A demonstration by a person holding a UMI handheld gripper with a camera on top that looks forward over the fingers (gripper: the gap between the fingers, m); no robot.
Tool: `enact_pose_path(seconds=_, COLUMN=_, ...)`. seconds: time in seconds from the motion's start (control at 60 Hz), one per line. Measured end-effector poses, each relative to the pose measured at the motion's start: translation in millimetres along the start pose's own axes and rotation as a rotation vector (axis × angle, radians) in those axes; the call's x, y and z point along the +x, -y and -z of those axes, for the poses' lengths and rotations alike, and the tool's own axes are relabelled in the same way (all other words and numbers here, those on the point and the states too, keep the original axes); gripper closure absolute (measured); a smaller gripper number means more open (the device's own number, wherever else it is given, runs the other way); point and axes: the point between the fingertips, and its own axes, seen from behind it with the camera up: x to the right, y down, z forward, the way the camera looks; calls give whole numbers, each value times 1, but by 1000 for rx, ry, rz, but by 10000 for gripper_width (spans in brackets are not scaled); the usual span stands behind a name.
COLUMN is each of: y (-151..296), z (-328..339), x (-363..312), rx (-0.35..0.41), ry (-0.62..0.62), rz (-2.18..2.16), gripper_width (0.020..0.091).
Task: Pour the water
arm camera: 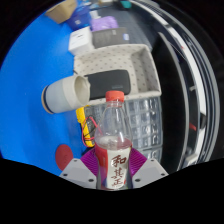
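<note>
a clear plastic water bottle with a red-orange screw cap is shown upright between the gripper fingers, whose purple pads are pressed against both of its sides, so that the bottle is clasped. a red label with white characters is wrapped around the lower body; the upper body is ribbed and transparent. just beyond the bottle, a clear ribbed plastic cup is seen on the blue table surface. a white cylinder is seen lying on its side to the left, in front of a beige rectangular basket in which a dark object is held.
</note>
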Motion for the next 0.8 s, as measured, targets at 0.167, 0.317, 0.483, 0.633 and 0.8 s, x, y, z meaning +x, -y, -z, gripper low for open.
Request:
enact_pose_path(seconds=0.167, y=18, z=-20, x=6, rx=1, ry=-34, rz=314, gripper_width=748)
enact_pose_path(seconds=0.317, y=29, z=-29, x=13, rx=9, ry=-55, rz=539, gripper_width=750)
enact_pose_path(seconds=0.483, y=48, z=-31, x=26, rx=28, ry=-138, rz=746, gripper_width=750)
enact_pose_path(seconds=0.633, y=49, z=-32, x=25, rx=20, ry=-147, rz=730, gripper_width=749)
enact_pose_path(seconds=0.8, y=45, z=-28, x=40, rx=31, ry=-163, rz=548, gripper_width=747)
